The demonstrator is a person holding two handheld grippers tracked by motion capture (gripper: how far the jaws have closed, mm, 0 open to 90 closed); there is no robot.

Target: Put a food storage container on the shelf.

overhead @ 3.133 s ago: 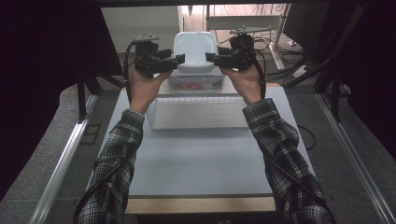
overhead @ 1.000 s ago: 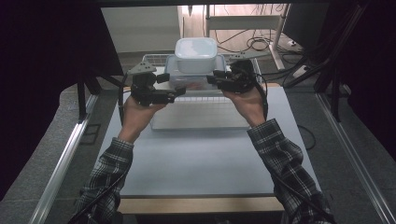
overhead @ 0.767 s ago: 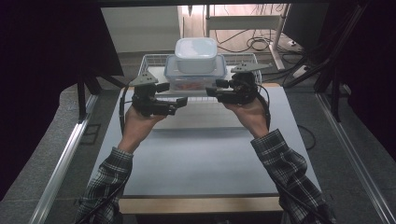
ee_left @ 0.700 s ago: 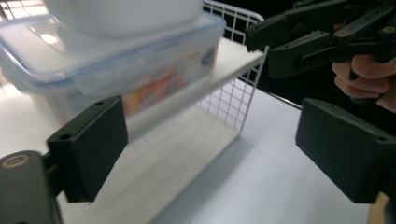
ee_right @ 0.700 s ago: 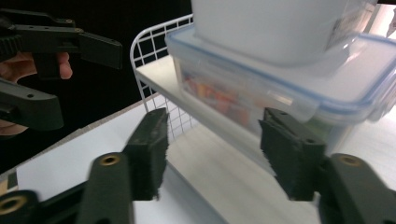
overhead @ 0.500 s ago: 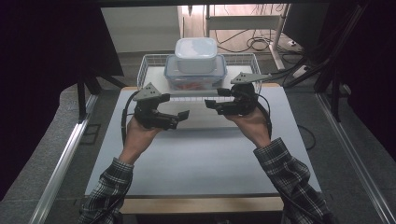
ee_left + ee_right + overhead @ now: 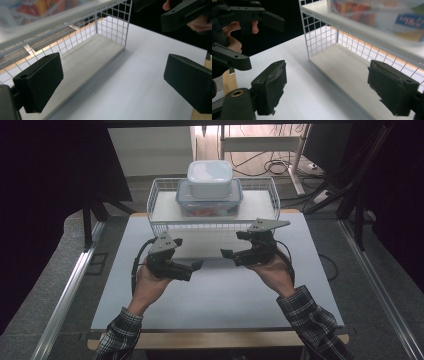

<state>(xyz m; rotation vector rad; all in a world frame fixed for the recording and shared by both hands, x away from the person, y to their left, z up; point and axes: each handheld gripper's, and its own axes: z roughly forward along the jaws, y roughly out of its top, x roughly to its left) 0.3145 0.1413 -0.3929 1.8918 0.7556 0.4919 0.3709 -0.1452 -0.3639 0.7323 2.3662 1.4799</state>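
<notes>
Currently I hold both grippers clear of wire rack [image 7: 212, 205]. Left gripper [image 7: 196, 266] jaws wide, nothing between. Right gripper [image 7: 226, 254] jaws just opening, wide, nothing between. Stacked containers [image 7: 209, 188] sit on rack's top shelf, beyond both grippers. Rack stands on table [image 7: 215, 290].

Stacked lidded containers [image 7: 209, 190] — atop wire rack [image 7: 212, 217]

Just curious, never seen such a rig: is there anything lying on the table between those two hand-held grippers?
No. In the high view, the stretch between the left gripper and the right gripper is bare white table.
</notes>
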